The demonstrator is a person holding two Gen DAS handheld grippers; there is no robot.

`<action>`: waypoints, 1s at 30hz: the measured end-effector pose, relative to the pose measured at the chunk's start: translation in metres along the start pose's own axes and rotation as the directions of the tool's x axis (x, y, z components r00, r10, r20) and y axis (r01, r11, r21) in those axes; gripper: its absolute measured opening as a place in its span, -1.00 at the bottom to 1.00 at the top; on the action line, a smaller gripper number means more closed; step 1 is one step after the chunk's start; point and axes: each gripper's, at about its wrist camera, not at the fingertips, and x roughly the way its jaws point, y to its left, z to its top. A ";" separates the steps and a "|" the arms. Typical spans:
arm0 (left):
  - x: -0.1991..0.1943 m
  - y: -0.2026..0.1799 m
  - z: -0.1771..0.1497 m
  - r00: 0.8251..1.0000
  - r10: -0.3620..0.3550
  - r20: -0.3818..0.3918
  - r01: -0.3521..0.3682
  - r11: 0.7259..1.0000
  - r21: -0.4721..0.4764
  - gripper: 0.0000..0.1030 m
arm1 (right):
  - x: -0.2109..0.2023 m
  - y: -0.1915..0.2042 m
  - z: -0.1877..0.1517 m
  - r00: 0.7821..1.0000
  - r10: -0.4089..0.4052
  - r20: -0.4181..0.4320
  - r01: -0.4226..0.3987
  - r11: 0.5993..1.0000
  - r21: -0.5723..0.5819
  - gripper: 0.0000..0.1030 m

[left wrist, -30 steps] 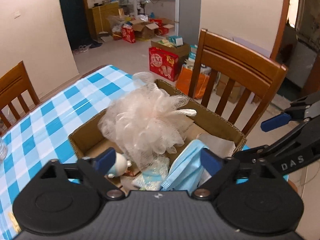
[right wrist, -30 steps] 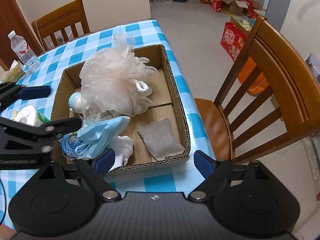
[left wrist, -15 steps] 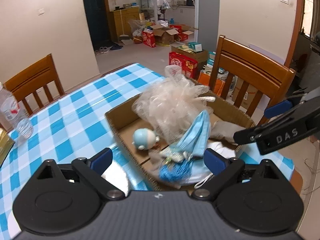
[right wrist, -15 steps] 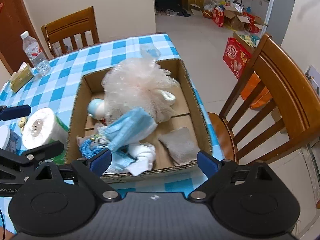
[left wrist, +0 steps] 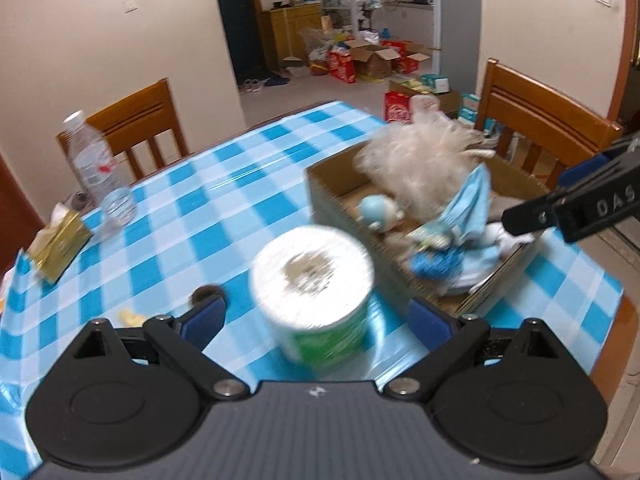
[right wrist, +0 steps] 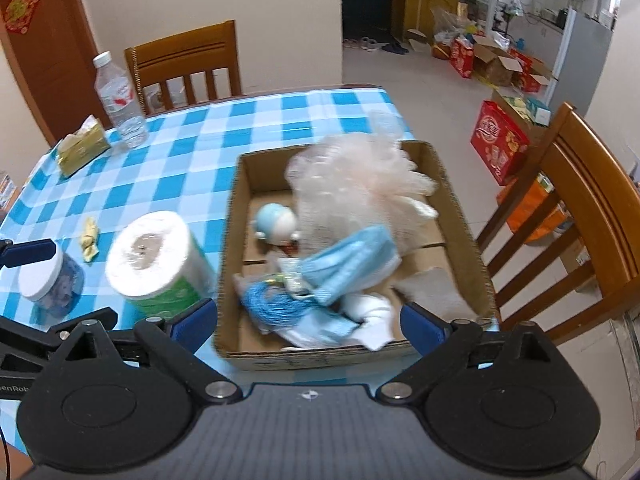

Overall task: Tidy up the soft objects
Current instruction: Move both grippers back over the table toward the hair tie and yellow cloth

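Left gripper (left wrist: 316, 320) was wide open around the squishy white toilet paper roll in green wrap (left wrist: 314, 276), standing beside the cardboard box (right wrist: 256, 356); I'd pinch its sides gently, right gripper (right wrist: 308, 322) open too.

Black left claw (left wrist: 316, 318), blue pads (left wrist: 204, 316), silver screws
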 end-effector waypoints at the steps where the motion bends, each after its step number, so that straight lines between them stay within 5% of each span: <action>1: -0.002 0.006 -0.005 1.000 0.006 -0.004 -0.006 1.000 -0.008 0.89 | 0.000 0.006 0.000 1.000 0.003 0.001 -0.003 1.000 -0.005 0.94; 18: -0.038 0.122 -0.061 0.997 0.077 -0.014 -0.078 0.993 -0.090 0.89 | 0.013 0.146 0.023 0.998 0.068 0.010 -0.067 0.991 -0.117 0.98; 30: -0.036 0.179 -0.071 0.993 0.118 -0.011 -0.119 0.981 -0.157 0.96 | 0.043 0.229 0.045 0.994 0.108 -0.028 -0.111 0.972 -0.206 0.99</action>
